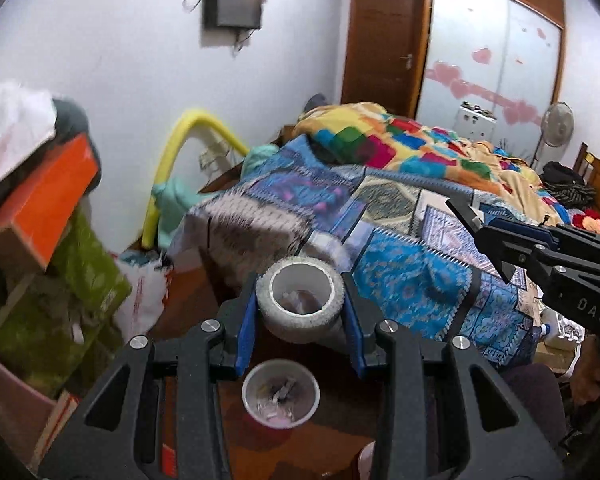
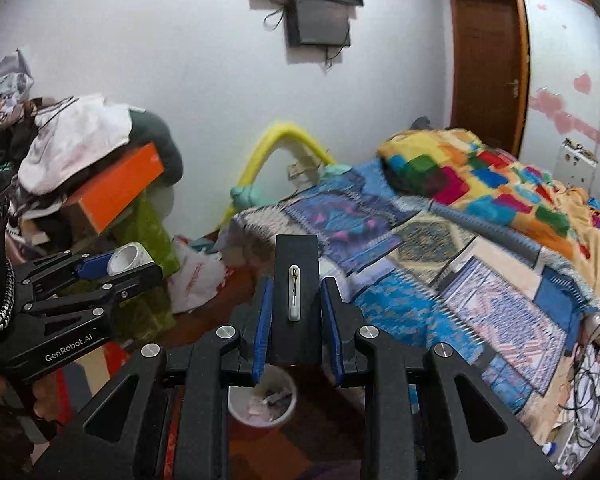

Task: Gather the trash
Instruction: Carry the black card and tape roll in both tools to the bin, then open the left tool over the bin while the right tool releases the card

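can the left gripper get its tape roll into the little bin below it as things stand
Probably yes. The left gripper holds the tape roll almost directly above the open-topped bin on the floor, with nothing between them. The right gripper hangs off to the side, clear of that path.

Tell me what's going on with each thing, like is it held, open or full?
Left gripper: shut on tape roll.
Tape roll: held, tilted.
Right gripper: shut on black box.
Black box: held upright.
Trash cup: open, scraps inside.
Door: closed.
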Demonstrator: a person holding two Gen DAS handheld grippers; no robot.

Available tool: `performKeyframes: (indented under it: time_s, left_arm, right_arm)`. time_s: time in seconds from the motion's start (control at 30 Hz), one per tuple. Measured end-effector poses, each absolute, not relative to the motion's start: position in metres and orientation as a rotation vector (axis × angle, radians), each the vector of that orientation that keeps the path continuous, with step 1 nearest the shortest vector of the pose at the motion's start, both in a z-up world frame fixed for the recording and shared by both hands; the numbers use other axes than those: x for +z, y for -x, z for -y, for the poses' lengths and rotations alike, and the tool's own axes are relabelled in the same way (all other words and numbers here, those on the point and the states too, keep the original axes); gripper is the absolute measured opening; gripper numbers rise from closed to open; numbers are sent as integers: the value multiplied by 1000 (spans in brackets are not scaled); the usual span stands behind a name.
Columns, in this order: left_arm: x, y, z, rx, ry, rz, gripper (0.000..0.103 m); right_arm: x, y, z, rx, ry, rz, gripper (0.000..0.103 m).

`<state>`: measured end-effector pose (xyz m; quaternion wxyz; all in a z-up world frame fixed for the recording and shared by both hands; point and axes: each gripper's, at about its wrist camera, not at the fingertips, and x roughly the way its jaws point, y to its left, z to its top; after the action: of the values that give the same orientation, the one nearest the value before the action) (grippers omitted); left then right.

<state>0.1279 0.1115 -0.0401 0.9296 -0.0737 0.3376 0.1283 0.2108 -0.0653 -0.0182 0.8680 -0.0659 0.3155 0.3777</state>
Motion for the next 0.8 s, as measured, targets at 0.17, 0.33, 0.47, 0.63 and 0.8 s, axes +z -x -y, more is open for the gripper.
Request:
performKeyframes:
  time_s: [0.17,0.33,0.47,0.63,0.8]
  left_arm:
    - [-72,-116,-135,295,204,-740,38]
    - [-107,-117,-154,333,236,-789,38]
    - [-136,-118,-168,348,292,-838,38]
    - [-169,-117,-189,382,371,-893,38]
    - [-190,-123,-204,410,434,-933,38]
  right_arm:
    - [-44,-206,42,815,176,-733,22]
    - [-76,-203,12,836,227,-832,22]
    - [-102,-206,-11,848,270,-908,22]
    - [-125,-214,-37,876,297,-982,22]
    - [-137,-219,-66,926,344,-1000,23]
